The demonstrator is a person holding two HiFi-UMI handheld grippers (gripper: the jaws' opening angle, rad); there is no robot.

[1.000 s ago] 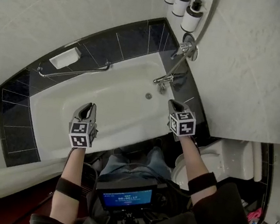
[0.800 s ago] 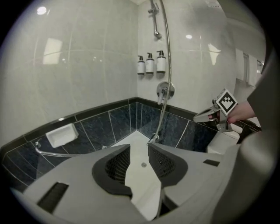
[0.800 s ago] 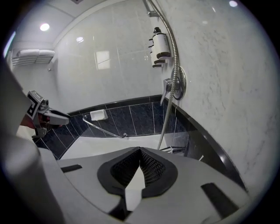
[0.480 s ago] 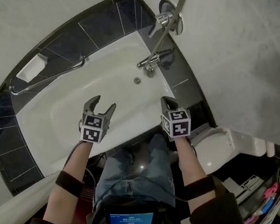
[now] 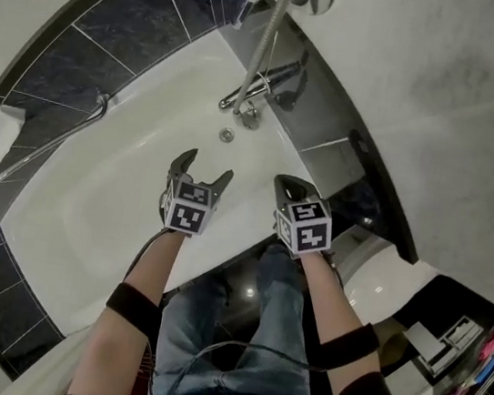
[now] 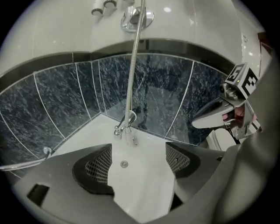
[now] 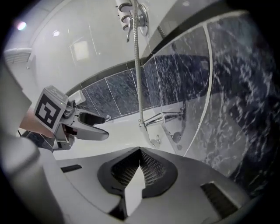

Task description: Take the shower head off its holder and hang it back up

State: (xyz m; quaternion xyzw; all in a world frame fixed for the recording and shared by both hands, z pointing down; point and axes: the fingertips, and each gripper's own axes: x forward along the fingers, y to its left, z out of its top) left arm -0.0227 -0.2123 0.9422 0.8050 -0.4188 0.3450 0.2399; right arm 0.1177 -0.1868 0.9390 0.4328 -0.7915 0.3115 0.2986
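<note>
— Hose (image 5: 269, 39) climbs the wall (image 5: 448, 84); shower head must be above, out of view.
— Left hand-held gripper (image 5: 207, 164) has just been opening its jaws, empty; right hand-held gripper (image 5: 287, 186) clenched, empty. Raise the left along it.

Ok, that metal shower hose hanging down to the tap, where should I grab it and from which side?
Take the hose on its straight middle run, above the tap. It hangs near vertical close to the dark tiles, so come from the tub side, jaws level, one each side. The left gripper, whose jaws have just been opening with nothing between them, seems better placed.
</note>
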